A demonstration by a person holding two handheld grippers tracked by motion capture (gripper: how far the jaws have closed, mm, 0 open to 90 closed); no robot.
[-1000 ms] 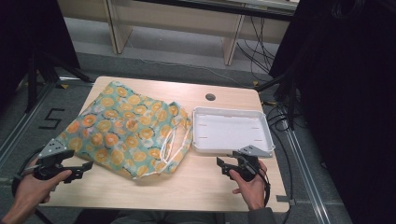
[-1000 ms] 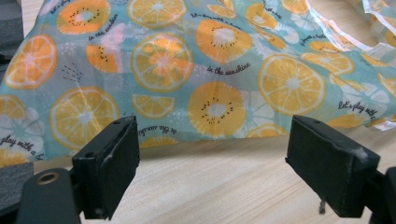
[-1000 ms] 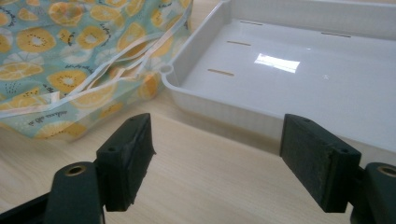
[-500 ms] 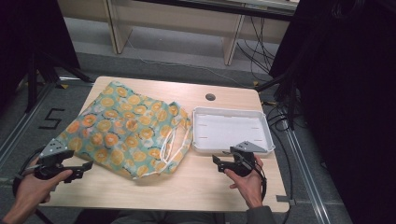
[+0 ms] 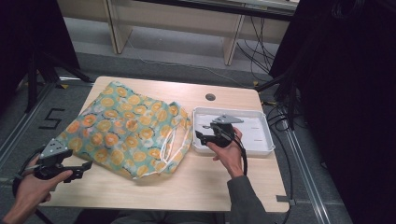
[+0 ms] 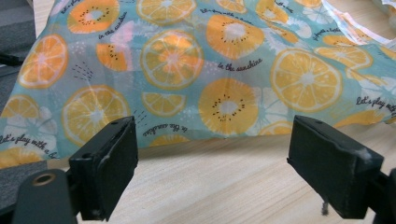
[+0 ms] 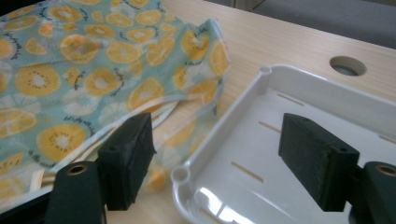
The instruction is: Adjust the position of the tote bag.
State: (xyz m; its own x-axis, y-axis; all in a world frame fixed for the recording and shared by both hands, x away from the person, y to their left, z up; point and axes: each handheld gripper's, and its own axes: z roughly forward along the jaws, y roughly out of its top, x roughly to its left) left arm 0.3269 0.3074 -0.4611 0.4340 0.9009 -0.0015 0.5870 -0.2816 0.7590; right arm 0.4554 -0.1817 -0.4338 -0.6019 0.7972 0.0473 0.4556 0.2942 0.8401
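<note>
A teal drawstring bag (image 5: 126,130) printed with orange slices lies flat on the left half of the wooden table (image 5: 201,186), its white cords (image 5: 175,140) trailing at its right edge. My right gripper (image 5: 201,133) hovers over the left end of the white tray (image 5: 261,144), pointing at the bag. Its jaws have just been closing slightly and still stand open with nothing between them. In the right gripper view the gripper (image 7: 219,144) frames the tray's corner (image 7: 187,175) and the bag (image 7: 84,70). My left gripper (image 5: 81,169) is open at the near left corner, facing the bag (image 6: 196,70).
The tray (image 7: 317,102) has nothing in it and sits at the right of the table. A round cable hole (image 5: 210,97) lies behind it. Bare wood runs along the near edge. Cables and dark stands crowd the floor on both sides.
My right hand has moved from the table's near right edge forward and left, over the tray's left end. The left hand and the bag have stayed put.
</note>
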